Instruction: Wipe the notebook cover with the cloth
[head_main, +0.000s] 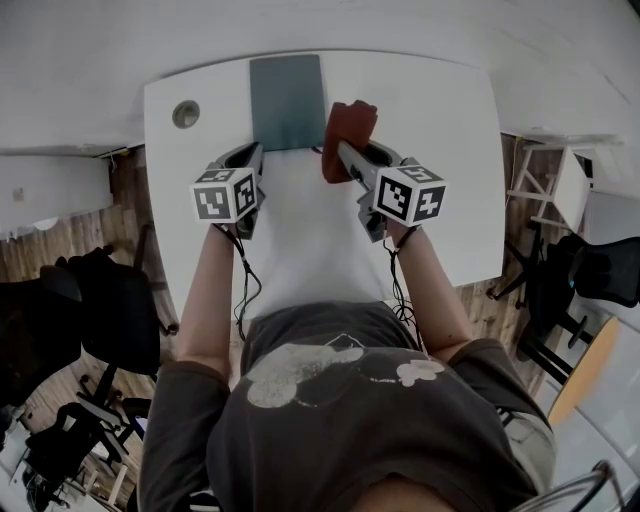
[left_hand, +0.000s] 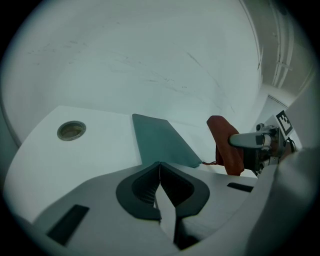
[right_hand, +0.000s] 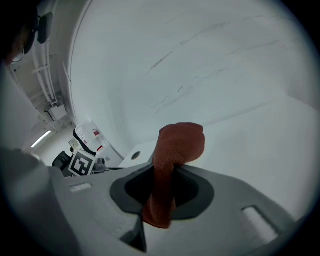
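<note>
So, person (head_main: 330, 400): one, at the table's 6 o'clock edge, a gripper in each hand.
Grippers: two.
Left gripper (head_main: 254, 152): jaws pressed together on nothing, tips at the notebook's 7 o'clock corner.
Right gripper (head_main: 336, 152): jaws clamped on the cloth, which droops over both sides of them.
Cloth (head_main: 348, 124): one, rust-red, bunched, just beside the notebook's 4 o'clock corner; whether it touches the tabletop cannot be told.
Notebook (head_main: 288, 100): one, grey-green cover, closed and flat at the table's 12 o'clock edge.
Table (head_main: 445, 130): one, white.
Grommet hole (head_main: 185, 113): one, round, at the table's 10 o'clock corner, well apart from the cloth.
</note>
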